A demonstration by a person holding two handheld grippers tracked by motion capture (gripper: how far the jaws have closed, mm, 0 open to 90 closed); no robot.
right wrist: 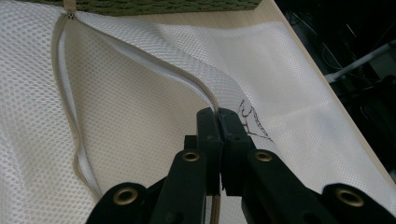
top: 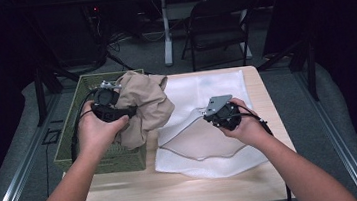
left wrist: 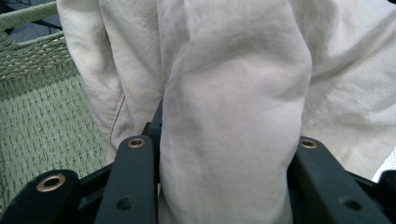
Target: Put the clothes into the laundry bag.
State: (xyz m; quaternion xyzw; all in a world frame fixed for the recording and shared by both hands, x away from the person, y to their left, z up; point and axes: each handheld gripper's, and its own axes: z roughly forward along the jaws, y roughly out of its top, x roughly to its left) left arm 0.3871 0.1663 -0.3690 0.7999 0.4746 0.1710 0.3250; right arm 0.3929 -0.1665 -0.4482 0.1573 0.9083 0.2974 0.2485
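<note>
A beige garment (top: 144, 106) hangs bunched over the green woven basket (top: 75, 141), and my left gripper (top: 117, 107) is shut on a thick fold of it. In the left gripper view the beige garment (left wrist: 229, 107) bulges between both jaws, with the basket (left wrist: 42, 112) behind it. A white mesh laundry bag (top: 209, 122) lies on the table with its zipper open. My right gripper (top: 208, 112) is shut on the upper zipper edge and lifts it, so the mouth gapes. In the right gripper view my right gripper (right wrist: 218, 116) pinches the zipper edge (right wrist: 196, 86) of the mesh bag (right wrist: 135, 116).
The wooden table (top: 175, 186) has bare room along its front edge. A folding chair (top: 218, 23) and a white table leg (top: 166, 31) stand on the floor beyond. Cables trail from both grippers down past the forearms.
</note>
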